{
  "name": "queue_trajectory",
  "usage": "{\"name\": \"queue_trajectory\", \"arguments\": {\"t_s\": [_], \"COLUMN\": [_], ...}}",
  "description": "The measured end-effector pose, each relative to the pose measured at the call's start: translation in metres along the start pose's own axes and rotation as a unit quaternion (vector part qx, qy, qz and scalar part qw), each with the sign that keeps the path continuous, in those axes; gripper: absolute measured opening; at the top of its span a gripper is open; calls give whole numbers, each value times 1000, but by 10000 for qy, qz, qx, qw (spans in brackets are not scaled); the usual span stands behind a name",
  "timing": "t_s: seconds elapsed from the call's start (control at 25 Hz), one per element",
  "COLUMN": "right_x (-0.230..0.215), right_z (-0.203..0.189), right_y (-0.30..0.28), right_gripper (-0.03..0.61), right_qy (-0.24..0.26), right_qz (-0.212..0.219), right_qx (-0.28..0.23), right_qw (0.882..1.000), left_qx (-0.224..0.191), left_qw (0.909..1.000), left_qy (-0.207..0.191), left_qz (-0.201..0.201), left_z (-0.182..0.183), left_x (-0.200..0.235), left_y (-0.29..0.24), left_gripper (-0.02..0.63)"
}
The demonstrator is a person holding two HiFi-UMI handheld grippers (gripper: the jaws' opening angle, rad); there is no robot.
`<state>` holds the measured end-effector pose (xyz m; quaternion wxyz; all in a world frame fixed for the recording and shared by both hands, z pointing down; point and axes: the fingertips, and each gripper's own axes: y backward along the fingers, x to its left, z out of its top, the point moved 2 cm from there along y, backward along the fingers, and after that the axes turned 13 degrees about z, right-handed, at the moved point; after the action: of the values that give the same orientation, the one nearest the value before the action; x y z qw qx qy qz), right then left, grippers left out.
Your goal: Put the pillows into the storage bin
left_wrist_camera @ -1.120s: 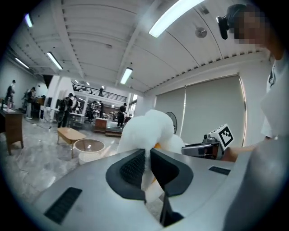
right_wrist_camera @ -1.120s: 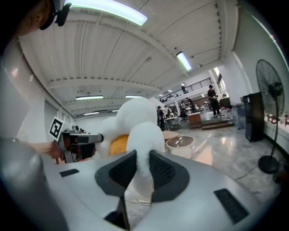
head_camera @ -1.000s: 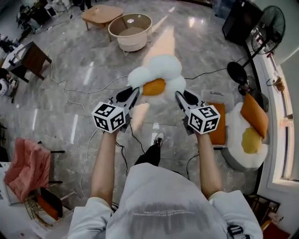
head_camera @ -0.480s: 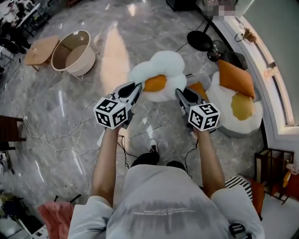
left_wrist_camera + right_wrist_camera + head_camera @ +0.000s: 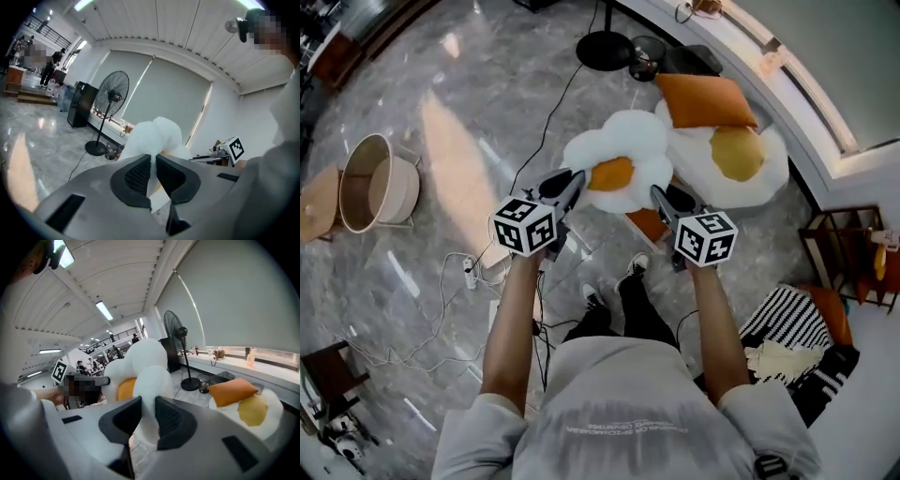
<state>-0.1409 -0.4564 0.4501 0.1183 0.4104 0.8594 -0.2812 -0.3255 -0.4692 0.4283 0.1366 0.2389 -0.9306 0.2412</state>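
Observation:
A fried-egg pillow, white with an orange yolk, hangs in the air in front of the person. My left gripper is shut on its left edge and my right gripper on its right edge. White plush is pinched between the dark pads in the left gripper view and in the right gripper view. A second egg pillow lies just beyond, with an orange pillow on top of it. The round beige storage bin stands far off at the left on the marble floor.
A standing fan's base and a cable lie at the top. A power strip with white cords is on the floor left of the person's feet. A striped cloth and a dark shelf frame are at the right by the window ledge.
The person has turned with the pillow held in both grippers. The bin has slid from the upper middle to the far left of the view, and the second egg pillow now sits just behind the held one.

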Motion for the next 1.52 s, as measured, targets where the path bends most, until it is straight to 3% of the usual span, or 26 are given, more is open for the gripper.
{"name": "queue_trajectory", "arguments": {"t_s": [0.2, 0.44, 0.72, 0.84, 1.0, 1.24, 1.44, 1.52], "right_x": [-69, -148, -219, -247, -279, -337, -369, -386], "right_z": [-13, -35, -58, -75, -103, -154, -216, -243], "right_y": [29, 35, 5, -13, -45, -102, -158, -172], "right_gripper": [85, 86, 87, 90, 90, 92, 92, 90], "right_qy": [-504, -965, -1644, -1973, -2404, -2986, -3174, -3408], "right_qz": [-354, -444, -577, -801, -1205, -1588, -1979, -2150], "right_qx": [-13, 142, 334, 448, 563, 462, 778, 713], "right_qw": [9981, 9942, 9841, 9760, 9615, 9400, 9242, 9125], "left_qx": [563, 1251, 1833, 2253, 2947, 3833, 4807, 5044], "left_qw": [9980, 9916, 9823, 9731, 9527, 9178, 8629, 8482], "left_qy": [56, 169, 357, 415, 508, 191, -651, -716], "left_qz": [-285, -285, -156, -255, -538, -1017, -1416, -1448], "left_z": [-15, -41, -68, -87, -122, -183, -270, -302], "left_x": [-33, -48, -29, -11, 26, 87, 108, 114], "left_y": [-73, -154, -228, -263, -310, -396, -454, -475], "left_gripper": [34, 34, 34, 34, 34, 34, 32, 32]}}
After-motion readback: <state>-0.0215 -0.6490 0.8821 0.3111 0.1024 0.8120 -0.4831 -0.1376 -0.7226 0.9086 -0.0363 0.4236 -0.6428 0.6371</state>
